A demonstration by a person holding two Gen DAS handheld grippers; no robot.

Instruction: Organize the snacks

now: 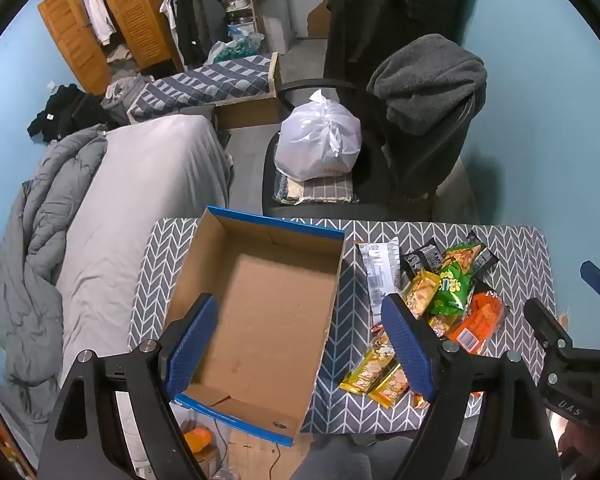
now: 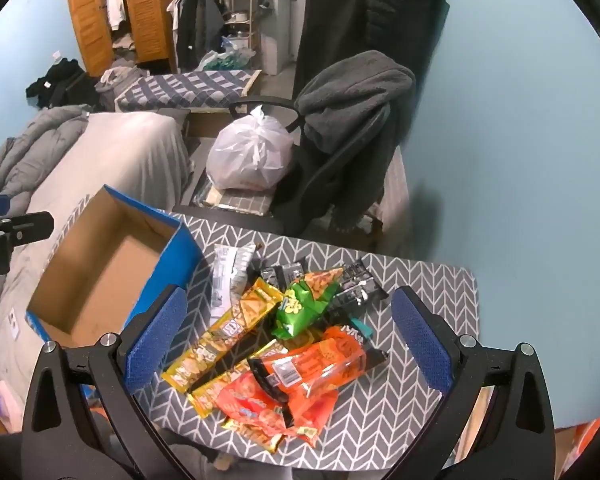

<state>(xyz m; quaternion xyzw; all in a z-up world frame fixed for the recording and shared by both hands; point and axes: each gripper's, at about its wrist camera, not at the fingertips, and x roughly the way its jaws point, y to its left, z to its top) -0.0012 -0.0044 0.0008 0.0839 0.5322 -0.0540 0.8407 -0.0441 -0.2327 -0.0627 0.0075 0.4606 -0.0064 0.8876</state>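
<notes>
1. The bed lies left of the surface, with a grey duvet bunched along its far side.
2. A chair behind the surface carries a tied white bag; what is inside cannot be made out.
3. The surface, in a grey chevron cloth, holds the box at its left end and the snacks to the right.
4. The box, cardboard inside and blue outside, is open-topped with nothing in it; its near corner overhangs the surface edge.
5. The snacks lie heaped outside the box: yellow bars, a green packet, orange packs, black wrappers and a white one. The lower ones are partly buried.
6. The left hand-held gripper hangs wide open above the box, holding nothing.
7. The right hand-held gripper hangs wide open over the heap, gripping nothing.
</notes>
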